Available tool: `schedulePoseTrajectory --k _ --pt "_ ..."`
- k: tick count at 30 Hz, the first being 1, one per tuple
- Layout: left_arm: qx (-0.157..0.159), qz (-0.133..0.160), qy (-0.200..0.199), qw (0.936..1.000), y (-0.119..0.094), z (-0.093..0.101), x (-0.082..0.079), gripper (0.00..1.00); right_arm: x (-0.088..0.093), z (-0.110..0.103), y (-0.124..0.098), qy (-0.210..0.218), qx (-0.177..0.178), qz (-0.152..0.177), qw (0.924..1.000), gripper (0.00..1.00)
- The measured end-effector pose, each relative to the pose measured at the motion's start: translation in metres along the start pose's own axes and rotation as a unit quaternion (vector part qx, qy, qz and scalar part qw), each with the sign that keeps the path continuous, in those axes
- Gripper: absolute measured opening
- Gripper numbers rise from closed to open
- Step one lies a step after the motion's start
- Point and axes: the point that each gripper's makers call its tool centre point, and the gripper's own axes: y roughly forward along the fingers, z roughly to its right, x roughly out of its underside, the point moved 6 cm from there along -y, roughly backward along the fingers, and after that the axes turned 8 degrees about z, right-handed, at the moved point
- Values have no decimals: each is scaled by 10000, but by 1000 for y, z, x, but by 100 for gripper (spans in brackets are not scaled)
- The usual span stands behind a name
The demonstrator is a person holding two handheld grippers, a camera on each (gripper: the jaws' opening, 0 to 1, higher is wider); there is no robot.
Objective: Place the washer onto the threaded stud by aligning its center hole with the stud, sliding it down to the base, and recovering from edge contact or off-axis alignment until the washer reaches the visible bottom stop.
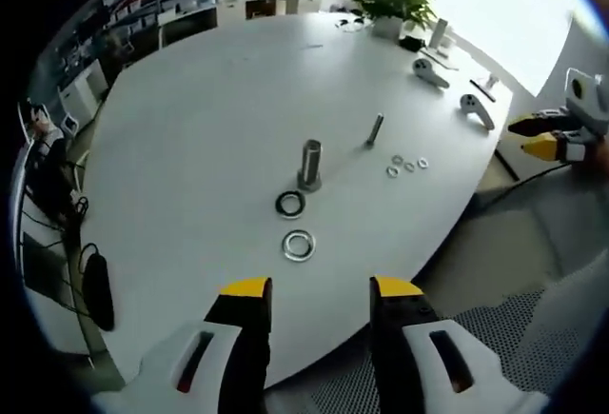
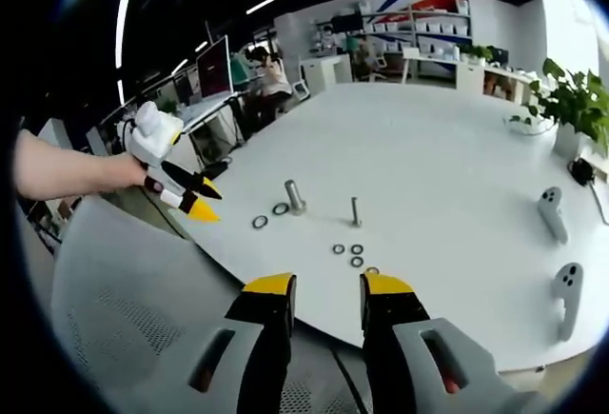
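smooth matt white table [image 1: 190, 147]; shiny bare-metal stud [image 1: 310, 165] and silvery metal washer [image 1: 298, 245]; duller dark ring [image 1: 290, 204]; glossy yellow-tipped black plastic on left gripper [image 1: 312, 290]; grey woven mesh chair [image 2: 124, 290].

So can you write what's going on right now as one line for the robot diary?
stage: before pickup | left claw: open, empty | right claw: open, empty | washers: on table | large stud: upright, bare
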Motion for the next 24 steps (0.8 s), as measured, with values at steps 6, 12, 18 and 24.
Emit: schedulePoseTrajectory --k 6,12,18,24 --pt "67 -119 73 9999 8 1 1 40 0 0 0 12 -3 10 10000 29" --pt "82 -245 149 9996 16 4 1 41 0 0 0 26 18 12 10000 30" --pt "111 -281 250 9992 23 7 -4 41 0 0 0 19 9 10 10000 30" --pt "155 -315 260 9990 28 7 -8 42 3 2 1 72 74 -89 9999 30"
